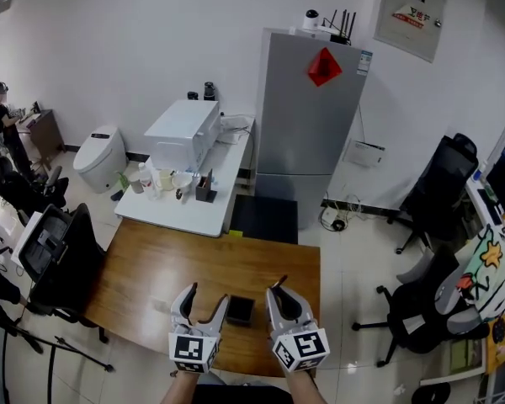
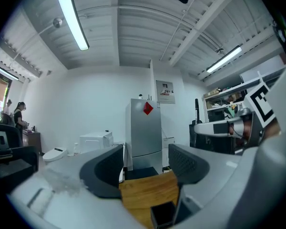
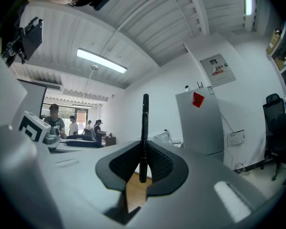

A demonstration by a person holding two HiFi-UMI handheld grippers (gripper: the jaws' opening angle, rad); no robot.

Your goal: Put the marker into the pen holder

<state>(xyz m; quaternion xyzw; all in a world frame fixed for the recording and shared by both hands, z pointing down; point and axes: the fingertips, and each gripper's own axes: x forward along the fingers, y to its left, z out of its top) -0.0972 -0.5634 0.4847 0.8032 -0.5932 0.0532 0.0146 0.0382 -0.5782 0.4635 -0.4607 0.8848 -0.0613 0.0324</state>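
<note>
A black marker (image 3: 144, 132) stands upright between the pads of my right gripper (image 3: 142, 168), which is shut on it; in the head view its tip (image 1: 281, 280) pokes up from the right gripper (image 1: 279, 295). The black square pen holder (image 1: 240, 310) sits on the wooden table (image 1: 151, 284), between my two grippers and just left of the right one. My left gripper (image 1: 204, 305) stands open with nothing between its fingers. The left gripper view shows the pen holder (image 2: 163, 215) low, by the right jaw of the left gripper (image 2: 145, 168).
A white table (image 1: 194, 213) with a white box, bottles and a small black holder stands beyond the wooden table. A grey fridge (image 1: 307, 116) is behind it. Black office chairs (image 1: 55, 255) stand at the left and another chair (image 1: 429, 301) at the right.
</note>
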